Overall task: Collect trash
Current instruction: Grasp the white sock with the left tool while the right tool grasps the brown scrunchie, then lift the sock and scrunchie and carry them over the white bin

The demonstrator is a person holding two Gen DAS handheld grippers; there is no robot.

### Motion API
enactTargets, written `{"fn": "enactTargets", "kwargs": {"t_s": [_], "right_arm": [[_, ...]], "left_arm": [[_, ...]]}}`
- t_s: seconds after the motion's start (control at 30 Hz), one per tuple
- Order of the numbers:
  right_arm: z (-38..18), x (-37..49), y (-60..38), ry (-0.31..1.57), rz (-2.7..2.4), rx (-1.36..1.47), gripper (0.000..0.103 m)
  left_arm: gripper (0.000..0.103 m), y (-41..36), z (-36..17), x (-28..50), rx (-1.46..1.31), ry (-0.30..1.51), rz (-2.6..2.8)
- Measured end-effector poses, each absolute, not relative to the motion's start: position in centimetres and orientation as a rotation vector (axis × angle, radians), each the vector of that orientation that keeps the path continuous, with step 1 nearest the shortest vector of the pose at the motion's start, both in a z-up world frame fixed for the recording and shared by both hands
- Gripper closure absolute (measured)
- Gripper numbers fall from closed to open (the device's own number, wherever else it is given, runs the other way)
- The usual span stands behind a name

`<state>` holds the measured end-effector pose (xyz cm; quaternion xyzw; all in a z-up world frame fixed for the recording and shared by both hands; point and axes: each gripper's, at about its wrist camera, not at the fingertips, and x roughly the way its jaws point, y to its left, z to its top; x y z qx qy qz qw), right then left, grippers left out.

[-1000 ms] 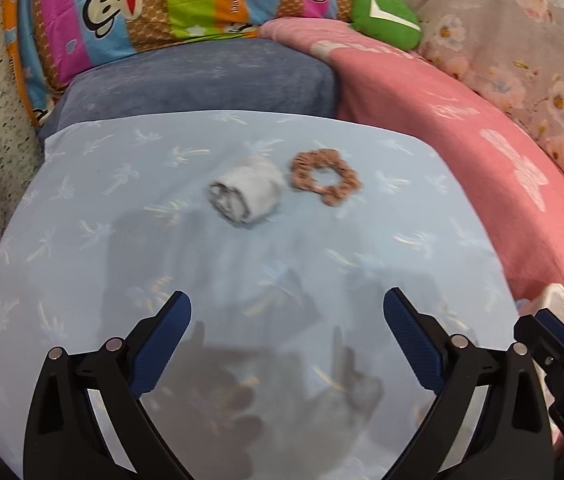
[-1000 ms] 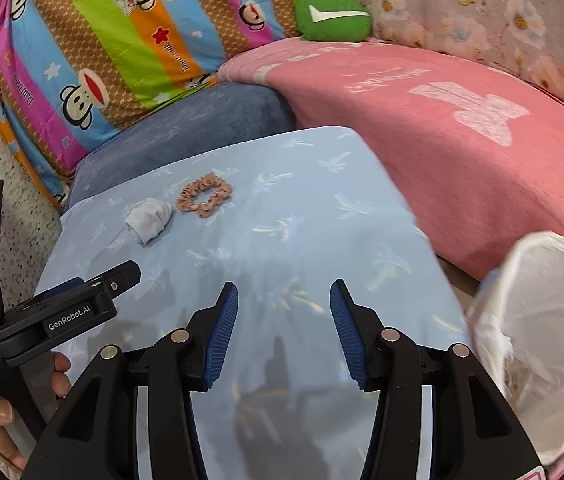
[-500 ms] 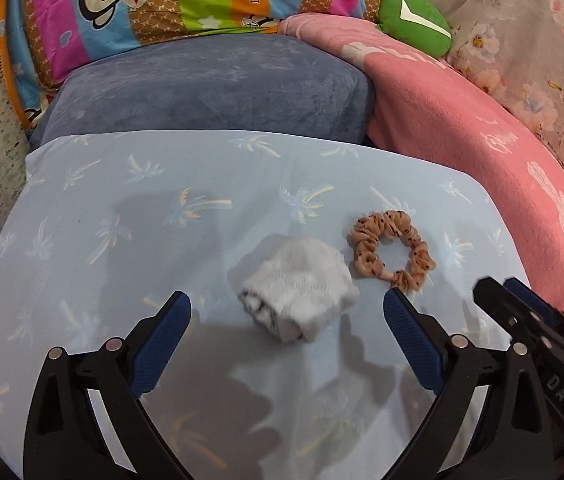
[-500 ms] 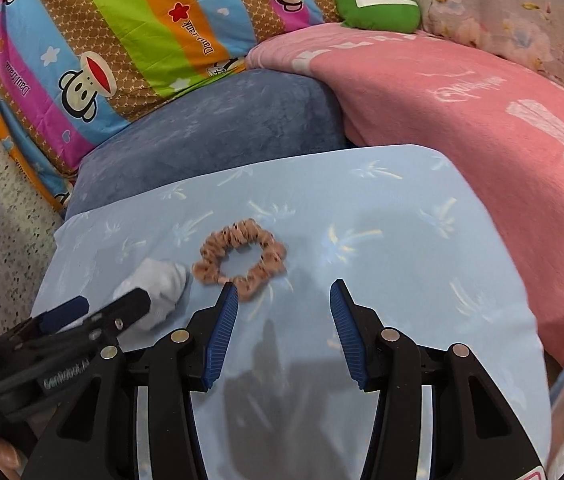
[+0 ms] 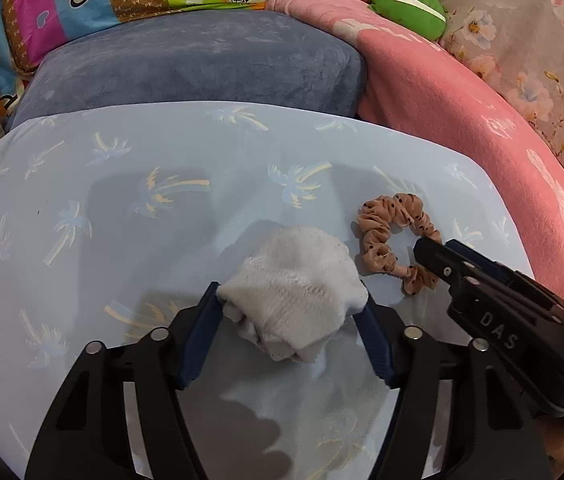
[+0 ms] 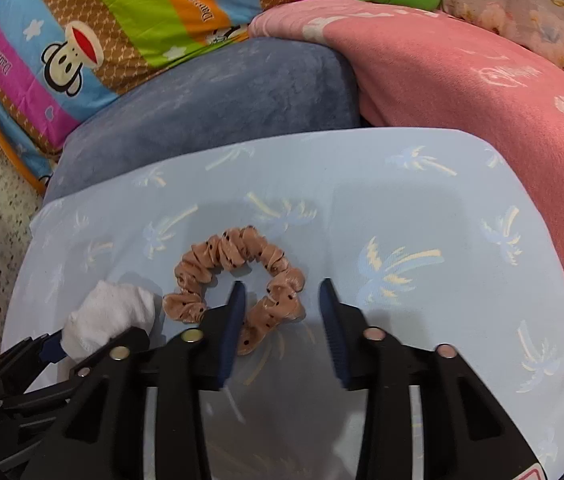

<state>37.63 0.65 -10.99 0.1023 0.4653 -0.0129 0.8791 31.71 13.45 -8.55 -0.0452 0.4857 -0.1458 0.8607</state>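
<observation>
My left claw (image 5: 290, 316) has just been closing and its pads now press both sides of the white rolled sock (image 5: 302, 288). The bundle is soft, so it could squeeze out forward or unroll as I lift. To its right, my right claw (image 6: 282, 312) has been narrowing with one loop of the tan scrunchie (image 6: 238, 276) between the pads, not yet pinched. Closing off-centre could snag only the frill or catch the blue cloth (image 6: 422, 208) beneath.
</observation>
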Motion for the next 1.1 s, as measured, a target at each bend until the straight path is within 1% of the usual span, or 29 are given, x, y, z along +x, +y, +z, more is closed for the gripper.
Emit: {"fn": "enactTargets", "kwargs": {"t_s": [0.07,0.13,0.27,0.43,0.77,0.9,1.1], "right_arm": [[-11.2,37.5,0.9,0.964,-0.034,0.194,0.084],[-11.3,37.3,1.1,0.963,-0.037,0.172,0.09],[-11.4,36.8,0.8,0.966,-0.037,0.181,0.095],[-11.3,35.1,0.4,0.97,-0.041,0.189,0.097],[-11.2,27.4,-0.8,0.972,-0.036,0.261,0.097],[-10.0,23.5,-1.6,0.953,-0.036,0.305,0.097],[-6.7,17.2,-3.4,0.879,-0.067,0.324,0.097]], "left_arm": [[0.049,13.5,-8.5,31.6,-0.097,1.019,-0.316],[0.052,13.5,-8.4,31.6,-0.097,1.017,-0.319],[0.057,13.5,-8.2,31.3,-0.099,1.014,-0.326],[0.06,13.6,-7.8,30.5,-0.109,1.014,-0.332],[0.061,13.8,-6.8,26.5,-0.127,1.018,-0.339],[0.061,13.3,-5.6,24.1,-0.126,1.004,-0.357],[0.061,11.8,-3.6,20.3,-0.109,0.977,-0.388]]}}
